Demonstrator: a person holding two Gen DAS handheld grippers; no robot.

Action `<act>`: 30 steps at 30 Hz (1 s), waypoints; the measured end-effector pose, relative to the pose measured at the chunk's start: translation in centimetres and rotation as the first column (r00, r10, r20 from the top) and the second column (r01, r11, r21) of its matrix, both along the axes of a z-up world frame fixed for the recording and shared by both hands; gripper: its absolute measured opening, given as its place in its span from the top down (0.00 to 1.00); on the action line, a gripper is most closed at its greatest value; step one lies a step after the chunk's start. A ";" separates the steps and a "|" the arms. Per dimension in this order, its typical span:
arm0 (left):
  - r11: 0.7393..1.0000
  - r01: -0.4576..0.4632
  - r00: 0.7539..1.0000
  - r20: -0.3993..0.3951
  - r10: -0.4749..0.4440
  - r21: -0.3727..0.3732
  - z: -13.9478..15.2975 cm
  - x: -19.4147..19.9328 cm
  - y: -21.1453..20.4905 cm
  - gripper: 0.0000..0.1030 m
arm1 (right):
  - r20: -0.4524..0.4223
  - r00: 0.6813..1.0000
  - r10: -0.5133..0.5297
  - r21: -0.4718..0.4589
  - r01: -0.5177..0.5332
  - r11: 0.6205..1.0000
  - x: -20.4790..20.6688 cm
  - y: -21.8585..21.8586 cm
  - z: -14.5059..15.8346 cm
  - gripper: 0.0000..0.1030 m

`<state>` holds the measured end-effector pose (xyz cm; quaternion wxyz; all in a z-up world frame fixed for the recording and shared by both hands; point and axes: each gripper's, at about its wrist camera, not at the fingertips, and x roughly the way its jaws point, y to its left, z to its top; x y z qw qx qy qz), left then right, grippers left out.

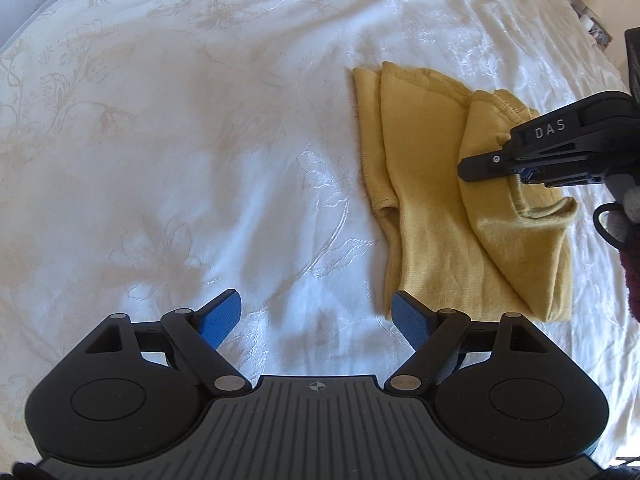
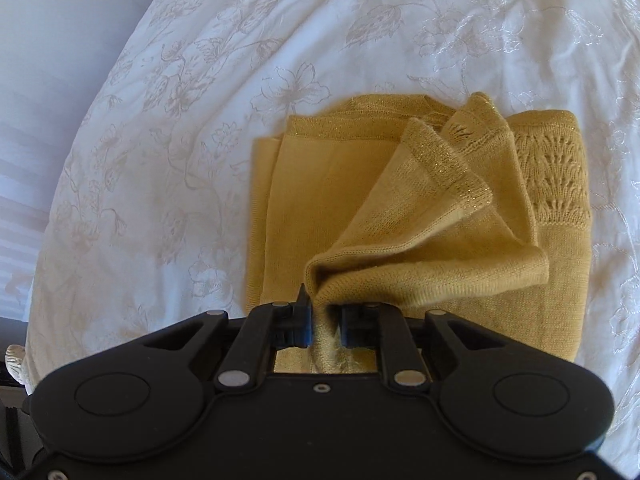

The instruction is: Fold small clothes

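Note:
A mustard-yellow knit top (image 1: 432,200) lies folded on the white flowered bedspread (image 1: 180,160). In the right wrist view the top (image 2: 320,200) fills the middle, its lace-pattern part to the right. One fold rises in a tent up to my right gripper (image 2: 325,312), whose jaws stand narrow with the cloth bunched between the pads. From the left wrist view the right gripper (image 1: 492,170) comes in from the right over the garment's neckline. My left gripper (image 1: 316,304) is open over bare bedspread, its right pad (image 1: 408,316) just beside the garment's near left corner.
The bedspread (image 2: 200,80) spreads wide to the left of the garment. Its edge runs along the left of the right wrist view, with a pale surface (image 2: 60,80) beyond. Small clutter (image 1: 596,24) and a dark object (image 1: 634,60) sit at the far right.

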<state>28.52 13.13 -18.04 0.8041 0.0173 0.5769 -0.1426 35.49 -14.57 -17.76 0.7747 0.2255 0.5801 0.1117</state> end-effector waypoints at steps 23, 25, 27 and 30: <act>0.997 0.064 0.997 0.032 -0.063 -0.036 1.3 2.9 -1.8 0.20 | 0.158 0.986 0.046 -0.062 -0.037 0.997 -7.8 -3.5 2.6 0.52; 0.997 0.064 0.997 0.032 -0.063 -0.036 1.4 3.6 -2.1 0.20 | 0.173 0.978 0.116 -0.106 -0.099 0.989 -8.7 -2.1 2.4 0.44; 0.997 0.064 0.998 0.030 -0.063 -0.035 1.4 4.0 -2.2 0.20 | 0.201 0.956 0.213 -0.171 -0.180 0.969 -9.8 0.0 2.3 0.43; 0.997 0.064 0.998 0.019 -0.063 -0.052 1.5 4.7 -2.3 0.20 | 0.236 0.900 0.367 -0.266 -0.303 0.915 -11.1 3.5 2.1 0.37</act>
